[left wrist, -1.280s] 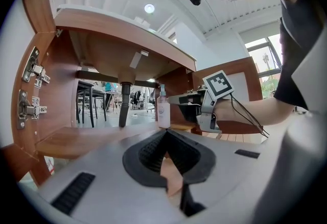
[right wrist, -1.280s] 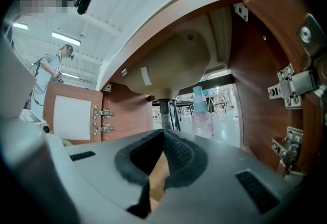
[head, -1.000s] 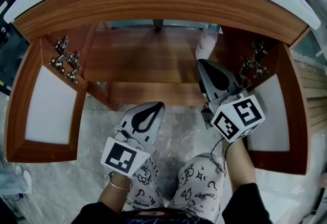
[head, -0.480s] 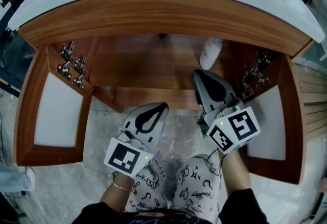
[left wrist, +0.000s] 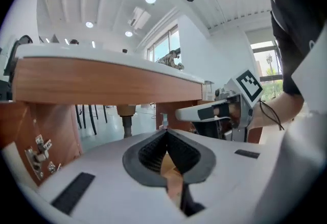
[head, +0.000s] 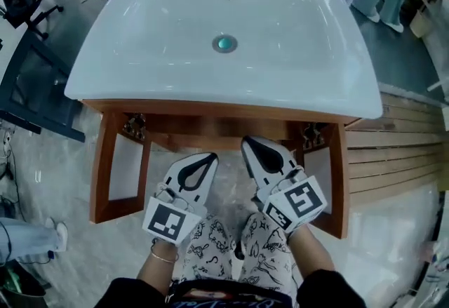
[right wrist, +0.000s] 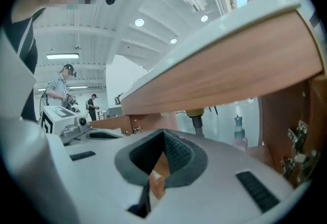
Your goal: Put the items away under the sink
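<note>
Head view: you hold both grippers low in the frame, in front of the open cabinet (head: 210, 109) under the sink (head: 140, 33). The left gripper (head: 208, 157) sits just left of centre and the right gripper (head: 250, 139) just right of it, with its tip at the cabinet's front edge. The two doors (head: 126, 166) stand swung out at either side. From here the basin hides the inside of the cabinet, so the bottle does not show.

In the left gripper view your left gripper (left wrist: 166, 131) has its jaws pressed together with nothing between them. The bottle (left wrist: 163, 120) shows small just above the jaw tips, well beyond them, right of the drain pipe (left wrist: 126, 116).

In the right gripper view your right gripper (right wrist: 163, 131) is likewise closed and empty. The bottle (right wrist: 238, 131) stands upright inside the cabinet, right of centre in the frame, beyond the tips and apart from them, between the pipe (right wrist: 195, 118) and the right wall.
</note>
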